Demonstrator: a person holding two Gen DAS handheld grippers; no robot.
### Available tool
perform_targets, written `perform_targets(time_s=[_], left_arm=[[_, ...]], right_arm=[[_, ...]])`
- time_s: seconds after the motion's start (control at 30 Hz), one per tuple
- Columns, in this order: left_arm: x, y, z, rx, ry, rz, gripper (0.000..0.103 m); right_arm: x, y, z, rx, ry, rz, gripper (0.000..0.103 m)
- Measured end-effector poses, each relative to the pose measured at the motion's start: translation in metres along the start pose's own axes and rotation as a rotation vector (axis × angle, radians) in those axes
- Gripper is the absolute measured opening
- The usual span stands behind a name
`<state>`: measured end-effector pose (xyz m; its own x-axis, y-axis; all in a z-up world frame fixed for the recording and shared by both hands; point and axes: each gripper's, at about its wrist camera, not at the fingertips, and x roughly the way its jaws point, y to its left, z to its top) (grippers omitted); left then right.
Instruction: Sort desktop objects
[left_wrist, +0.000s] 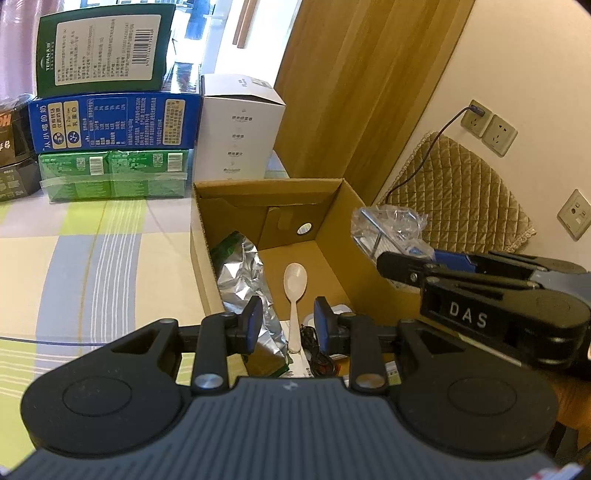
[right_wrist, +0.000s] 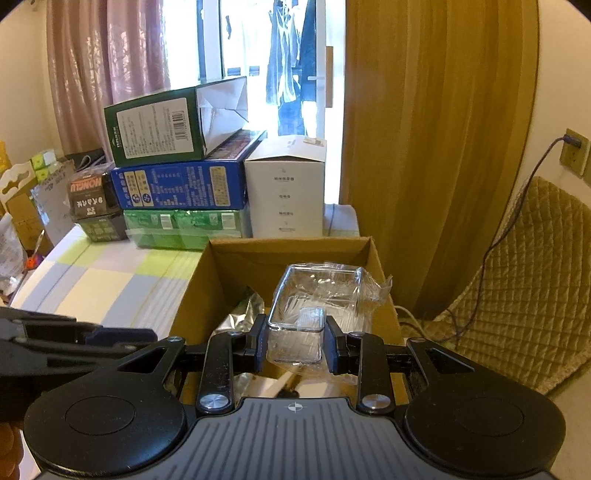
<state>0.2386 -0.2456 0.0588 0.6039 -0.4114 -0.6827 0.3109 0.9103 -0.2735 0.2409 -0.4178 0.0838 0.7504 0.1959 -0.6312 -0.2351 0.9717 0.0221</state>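
Note:
An open cardboard box (left_wrist: 334, 236) (right_wrist: 380, 273) sits on the checked tablecloth. Inside lie a white plastic spoon (left_wrist: 294, 291), a silver foil bag (left_wrist: 243, 280) (right_wrist: 236, 325) and a black cable (left_wrist: 314, 350). My left gripper (left_wrist: 286, 325) hovers open over the box's near end, nothing between its fingers. My right gripper (right_wrist: 295, 345) is shut on a clear plastic box in crinkled wrap (right_wrist: 314, 302) (left_wrist: 391, 229), held above the box's right wall. The right gripper's body (left_wrist: 480, 295) shows in the left wrist view.
Stacked cartons stand behind the box: green (left_wrist: 103, 48), blue (left_wrist: 114, 122), a green wrapped pack (left_wrist: 114, 173) and a white carton (left_wrist: 240, 129) (right_wrist: 286, 188). A wooden door (right_wrist: 424, 147), a quilted chair cushion (left_wrist: 461, 192) (right_wrist: 524, 288) and wall sockets (left_wrist: 487, 127) are to the right.

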Motion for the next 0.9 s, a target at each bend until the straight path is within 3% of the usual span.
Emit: perform_targets(time_s=[0.07,0.13,0.17,0.33,0.5,0.77,0.83,0.9], left_arm=[[-0.001,0.002,-0.001,-0.001,0.000,0.004,0.024],[-0.001,0.004,-0.001,-0.003,0.002,0.009,0.026],[-0.002,0.004,-0.002,-0.002,0.002,0.012,0.028],[-0.004,0.007,-0.005,-0.004,0.004,0.024,0.037],[-0.008,0.006,-0.008,-0.004,-0.004,0.038,0.062],[-0.030,0.000,-0.011,0.012,-0.045,0.062,0.102],[-0.038,-0.002,-0.014,0.019,-0.055,0.063,0.102],[-0.047,-0.005,-0.017,0.025,-0.063,0.074,0.102]], right_arm=[[0.002,0.001,0.002,-0.009,-0.018,0.012,0.029],[0.002,0.001,0.002,-0.001,-0.036,0.012,0.064],[0.001,-0.001,0.002,0.011,-0.045,0.013,0.067],[-0.006,-0.004,0.000,0.014,-0.052,0.000,0.067],[-0.014,-0.008,-0.003,0.014,-0.049,-0.017,0.069],[-0.039,-0.009,-0.004,0.017,-0.049,-0.043,0.089],[-0.048,-0.009,-0.004,0.016,-0.053,-0.061,0.100],[-0.059,-0.010,-0.006,0.024,-0.067,-0.055,0.101]])
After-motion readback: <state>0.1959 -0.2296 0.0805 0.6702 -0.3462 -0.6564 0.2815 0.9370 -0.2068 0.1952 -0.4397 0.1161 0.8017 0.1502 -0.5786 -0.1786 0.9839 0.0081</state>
